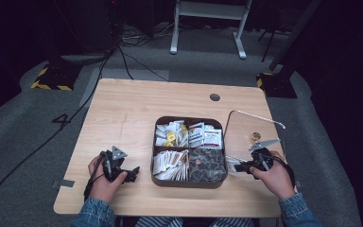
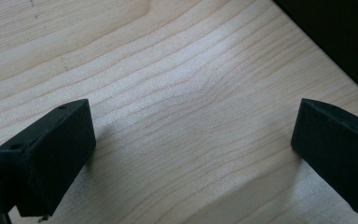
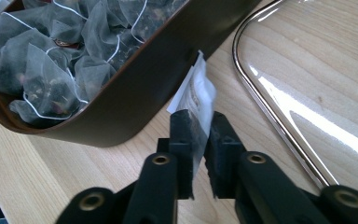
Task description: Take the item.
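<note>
Pale wood tabletop (image 1: 123,113) sits over grey carpet in a dark room. We see our right claw (image 3: 199,135) pinched tight on a white sachet (image 3: 196,95), just beside the outer wall of the brown divided tray (image 3: 135,88) by its tea-bag compartment. Our left claw (image 2: 191,154) gapes wide over bare wood, holding nothing, well apart from the tray.

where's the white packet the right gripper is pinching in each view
High view: white packet lies low right, between the brown tray and the right gripper.
Left gripper view: not in it.
Right gripper view: centre, clamped upright beside the tray wall.
Shared landmark: the brown tray.
</note>
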`<state>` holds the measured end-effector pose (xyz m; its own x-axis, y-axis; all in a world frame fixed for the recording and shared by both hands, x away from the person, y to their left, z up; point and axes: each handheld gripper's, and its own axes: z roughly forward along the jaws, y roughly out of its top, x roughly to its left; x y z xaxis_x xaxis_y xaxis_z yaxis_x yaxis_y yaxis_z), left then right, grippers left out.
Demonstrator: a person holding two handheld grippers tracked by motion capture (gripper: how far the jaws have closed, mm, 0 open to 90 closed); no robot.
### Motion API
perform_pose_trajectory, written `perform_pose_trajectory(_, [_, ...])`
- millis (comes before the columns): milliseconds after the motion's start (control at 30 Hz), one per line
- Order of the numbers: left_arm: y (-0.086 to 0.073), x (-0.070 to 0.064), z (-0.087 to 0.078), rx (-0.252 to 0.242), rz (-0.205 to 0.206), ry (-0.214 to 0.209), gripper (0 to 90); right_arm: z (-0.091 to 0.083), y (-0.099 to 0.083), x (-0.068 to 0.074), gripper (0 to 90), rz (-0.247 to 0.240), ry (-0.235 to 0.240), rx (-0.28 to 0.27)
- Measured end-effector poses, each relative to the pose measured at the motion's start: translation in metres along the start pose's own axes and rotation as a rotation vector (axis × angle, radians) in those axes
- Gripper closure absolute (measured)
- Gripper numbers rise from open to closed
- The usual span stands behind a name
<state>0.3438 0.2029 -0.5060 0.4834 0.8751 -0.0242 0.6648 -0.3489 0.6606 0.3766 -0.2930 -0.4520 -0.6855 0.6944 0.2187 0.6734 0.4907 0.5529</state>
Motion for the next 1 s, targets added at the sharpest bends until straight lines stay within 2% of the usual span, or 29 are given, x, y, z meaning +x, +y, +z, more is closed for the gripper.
perform_pose_trajectory(100, [0.0, 0.0, 0.0, 0.0, 0.0, 0.0, 0.0, 0.001, 0.0, -0.001, 71.5, -0.003, -0.012, -0.001])
perform_pose_trajectory(267, [0.0, 0.0, 0.0, 0.0, 0.0, -0.001, 0.0, 0.003, -0.002, -0.003, 64.4, 0.005, -0.008, 0.011])
perform_pose_trajectory(300, [0.0, 0.0, 0.0, 0.0, 0.0, 0.0, 0.0, 0.005, -0.002, -0.003, 58.1, 0.016, -0.013, 0.017])
perform_pose_trajectory(333, [0.0, 0.0, 0.0, 0.0, 0.0, 0.0, 0.0, 0.005, -0.002, -0.003, 58.1, 0.016, -0.013, 0.017])
perform_pose_trajectory(433, [0.0, 0.0, 0.0, 0.0, 0.0, 0.0, 0.0, 0.005, -0.002, -0.004, 49.8, 0.02, -0.039, 0.007])
perform_pose_trajectory(467, [0.0, 0.0, 0.0, 0.0, 0.0, 0.0, 0.0, 0.005, -0.002, -0.004, 49.8, 0.02, -0.039, 0.007])
perform_pose_trajectory(500, [0.0, 0.0, 0.0, 0.0, 0.0, 0.0, 0.0, 0.004, -0.002, -0.004, 47.0, 0.019, -0.061, -0.01])
perform_pose_trajectory(700, [0.0, 0.0, 0.0, 0.0, 0.0, 0.0, 0.0, 0.0, -0.001, -0.003, 47.4, 0.018, -0.075, -0.02])
perform_pose_trajectory(733, [0.0, 0.0, 0.0, 0.0, 0.0, 0.0, 0.0, -0.001, -0.001, -0.002, 50.1, 0.025, -0.056, -0.005])
perform_pose_trajectory(833, [0.0, 0.0, 0.0, -0.001, -0.002, -0.002, 0.0, -0.001, -0.002, 0.0, 49.2, 0.034, -0.043, 0.021])
perform_pose_trajectory(933, [0.0, 0.0, 0.001, -0.003, -0.006, -0.003, 0.0, -0.003, -0.002, 0.0, 47.8, 0.036, -0.058, 0.041])
perform_pose_trajectory(1000, [0.001, 0.0, 0.001, -0.001, -0.004, -0.004, 0.0, -0.005, -0.003, -0.001, 46.7, 0.033, -0.083, 0.031])
